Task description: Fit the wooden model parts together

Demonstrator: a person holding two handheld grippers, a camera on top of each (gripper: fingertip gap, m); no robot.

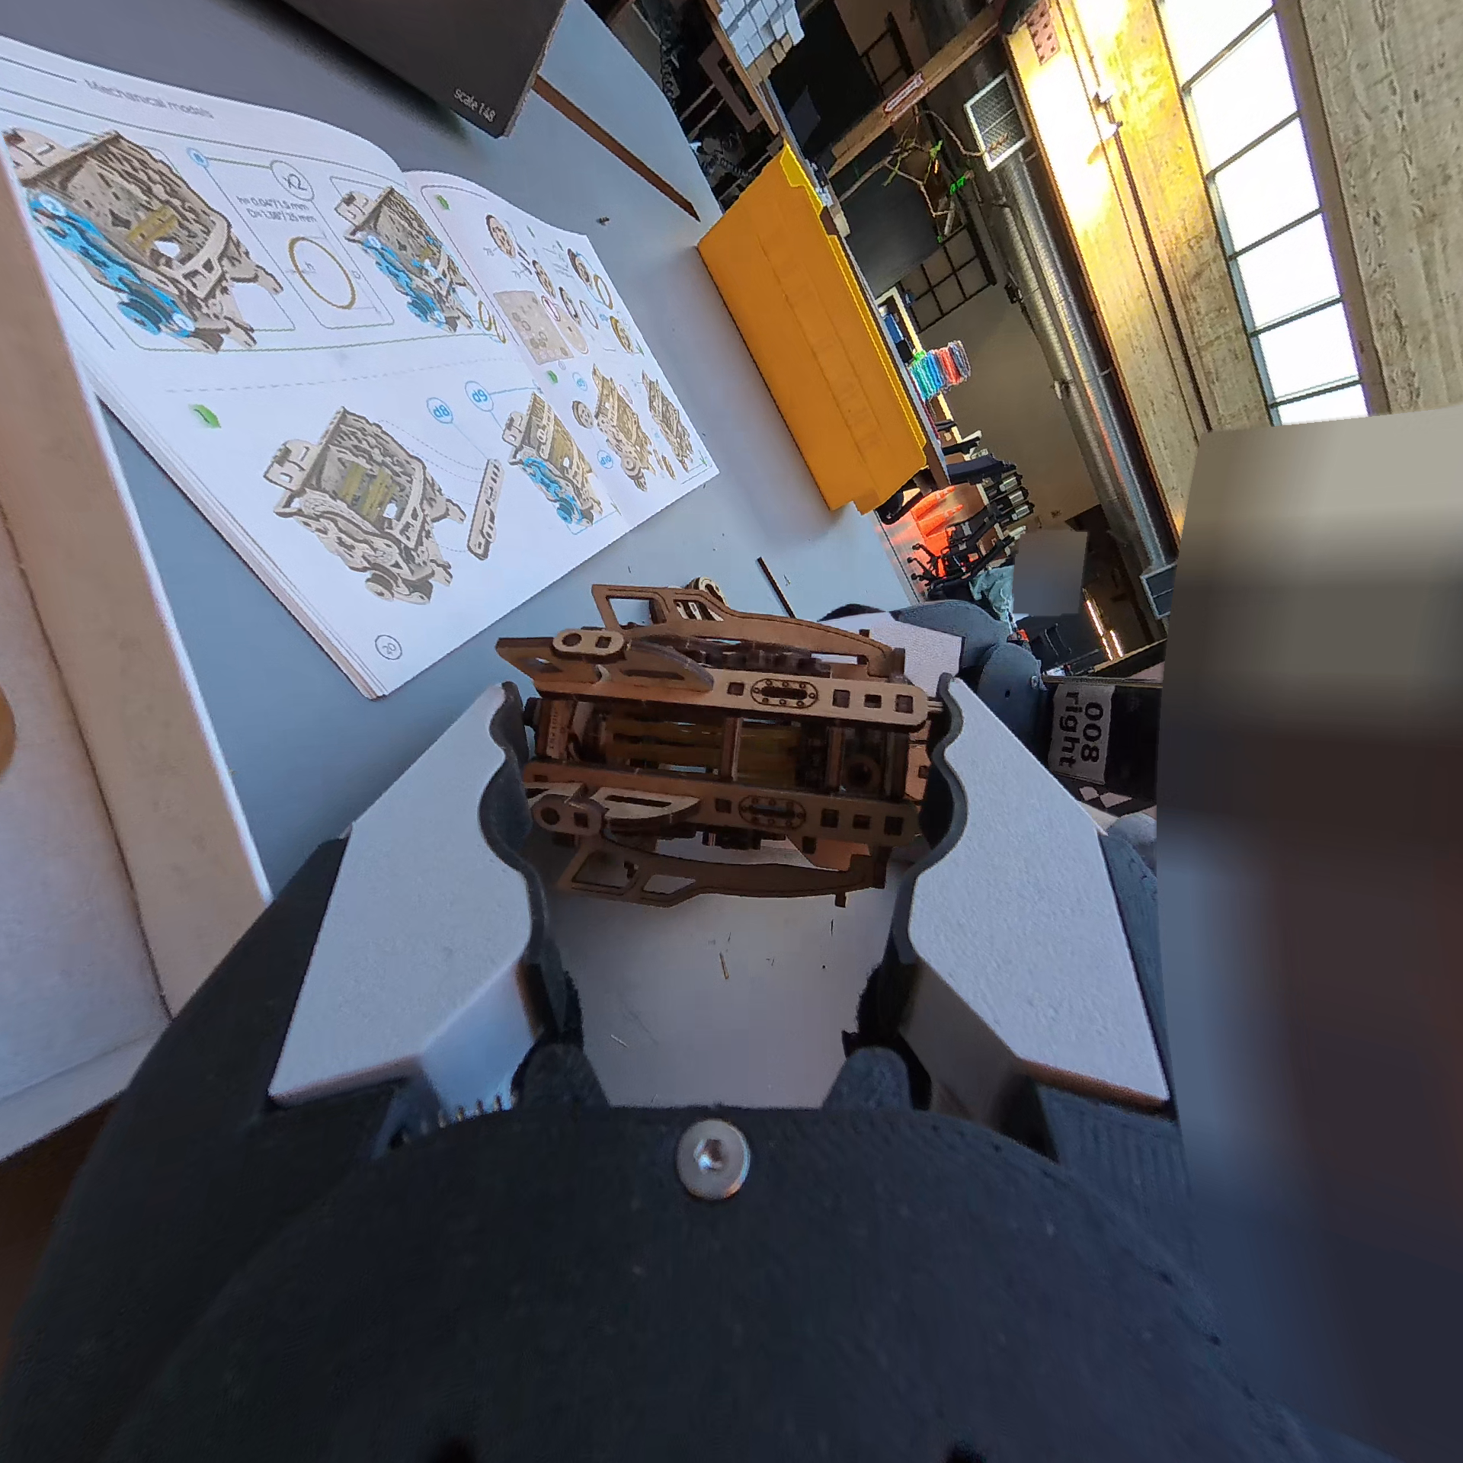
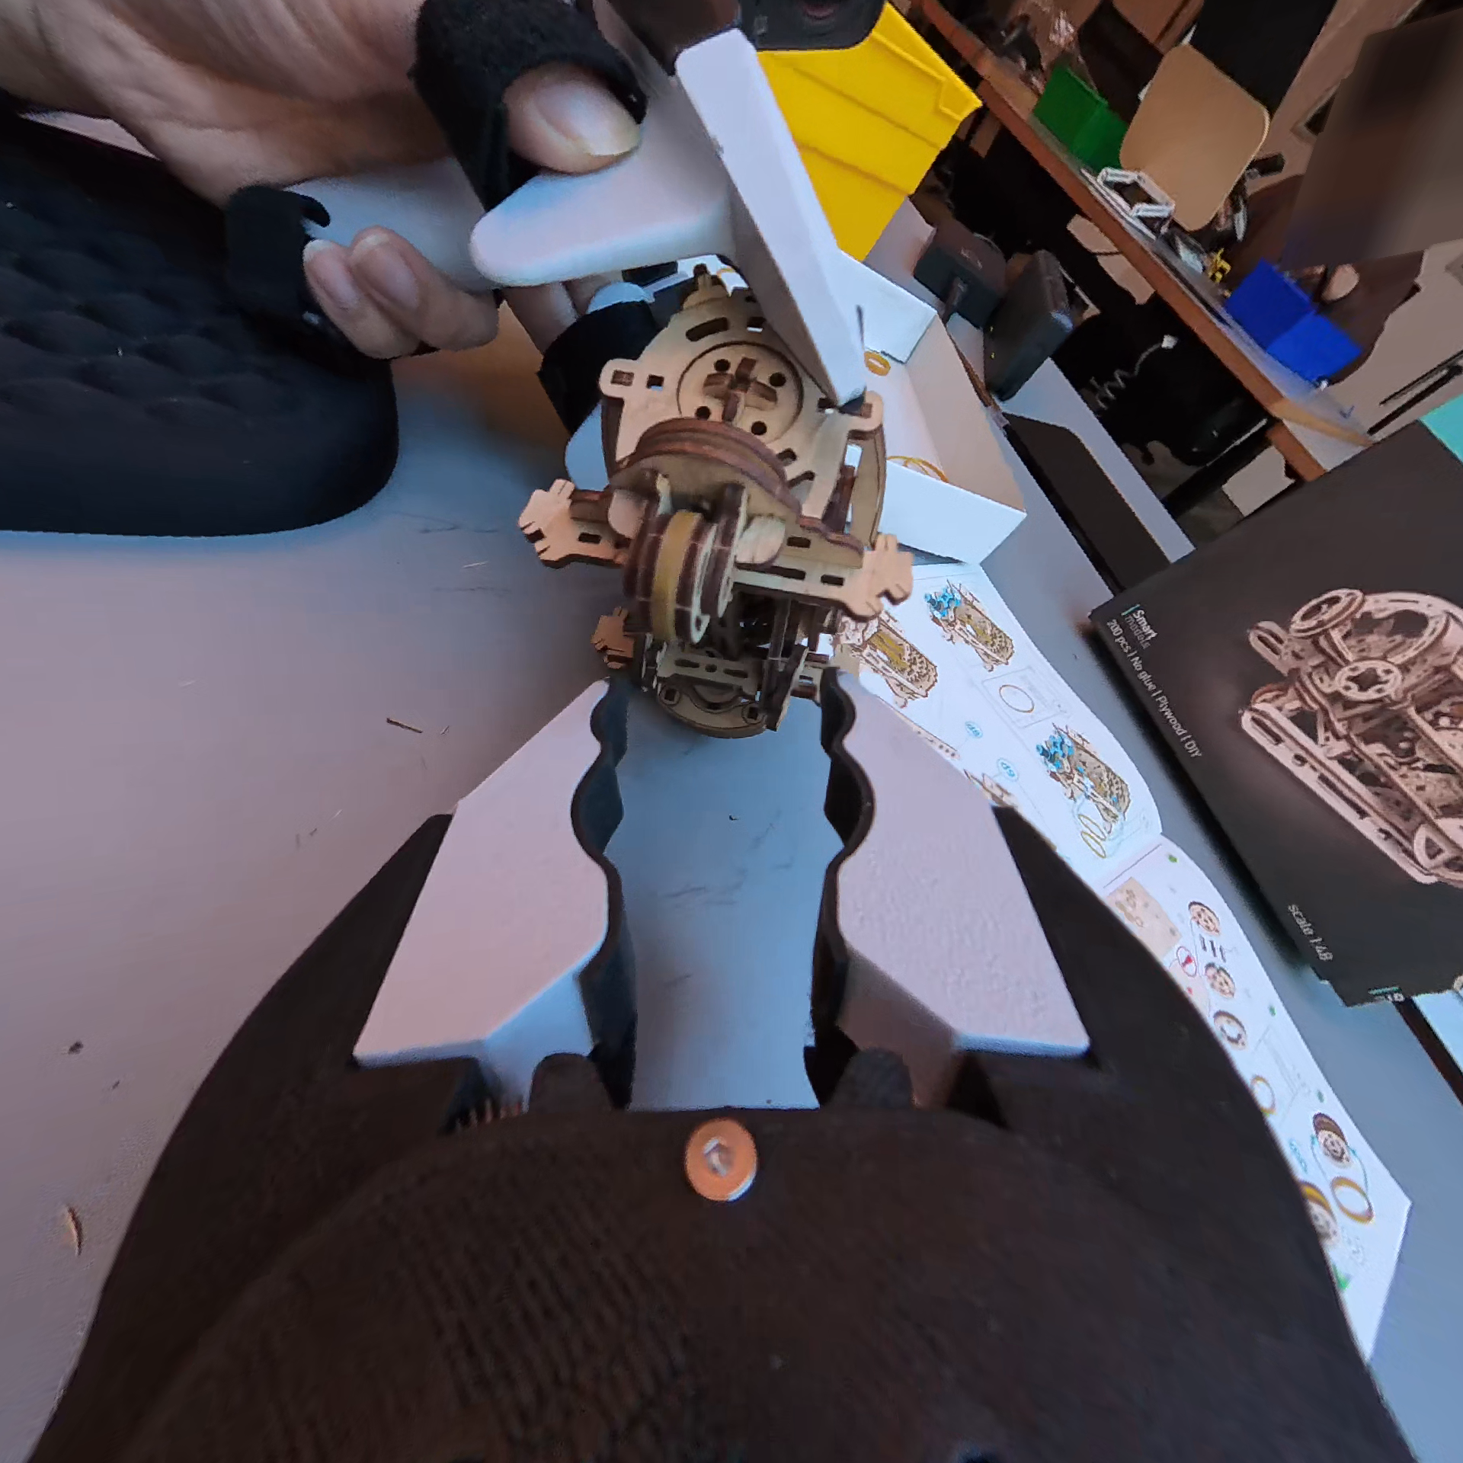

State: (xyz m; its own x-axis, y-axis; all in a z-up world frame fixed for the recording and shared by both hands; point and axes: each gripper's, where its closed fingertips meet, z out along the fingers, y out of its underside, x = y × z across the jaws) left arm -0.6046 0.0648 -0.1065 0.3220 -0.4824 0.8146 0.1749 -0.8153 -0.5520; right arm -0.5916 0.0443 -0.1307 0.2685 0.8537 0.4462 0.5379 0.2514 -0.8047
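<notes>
The wooden model (image 1: 724, 752), a part-built laser-cut chassis with gears, is held lengthwise across my left gripper (image 1: 724, 764), which is shut on its two ends above the grey table (image 1: 712, 1013). In the right wrist view the model (image 2: 712, 538) hangs end-on, with a wheel hub facing me. My right gripper (image 2: 720, 697) is narrowed around the model's lower end, its fingertips (image 2: 609, 712) against either side. The left gripper's white finger (image 2: 760, 237) clamps the model from above, with a person's hand (image 2: 380, 277) on it. The right gripper's body (image 1: 1084, 736) shows behind the model.
An open instruction booklet (image 1: 356, 380) lies on the table behind the model and also shows in the right wrist view (image 2: 1029, 760). A black kit box (image 2: 1306, 712), a yellow bin (image 1: 815, 332) and a white box (image 2: 950, 491) stand around. A dark padded sleeve (image 2: 158, 317) rests at left. The grippers' ends are close to 4 cm from one another.
</notes>
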